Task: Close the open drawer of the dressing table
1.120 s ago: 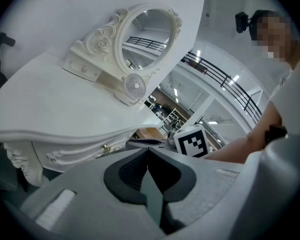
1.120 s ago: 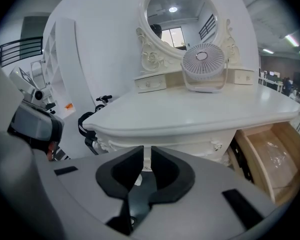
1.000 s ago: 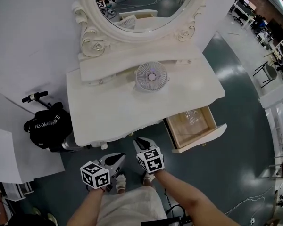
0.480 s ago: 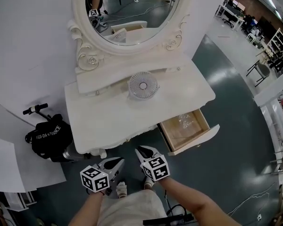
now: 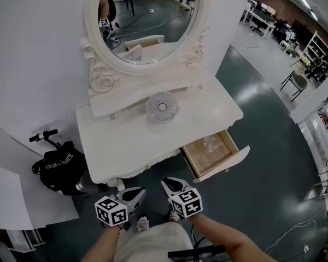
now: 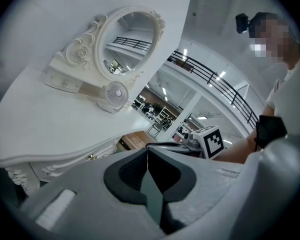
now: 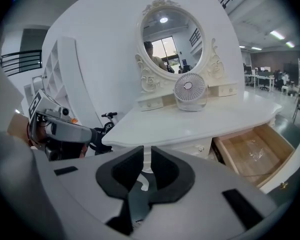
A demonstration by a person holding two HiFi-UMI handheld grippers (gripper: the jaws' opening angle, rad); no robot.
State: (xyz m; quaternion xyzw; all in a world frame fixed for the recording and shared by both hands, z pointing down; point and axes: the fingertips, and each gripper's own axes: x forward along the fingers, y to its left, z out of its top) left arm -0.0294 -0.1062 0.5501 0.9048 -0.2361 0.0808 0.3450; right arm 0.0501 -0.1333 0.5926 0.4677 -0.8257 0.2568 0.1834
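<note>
drawer (image 5: 210,153) is being seen pulled out, ahead-right of the right gripper (image 5: 173,183), whose jaws are slightly apart and empty. rigid and likely light, it is being judged best pushed flat on its front panel (image 5: 225,167). left gripper (image 5: 135,192) is being seen closed, empty.

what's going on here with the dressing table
A person stands in front of a white dressing table with a gripper in each hand. Its drawer, on the person's right, is pulled out and not yet closed. The left gripper has its jaws together and the right gripper has them slightly apart. Both are empty and held low, short of the drawer, touching nothing. A small fan stands on the tabletop below the mirror.
</note>
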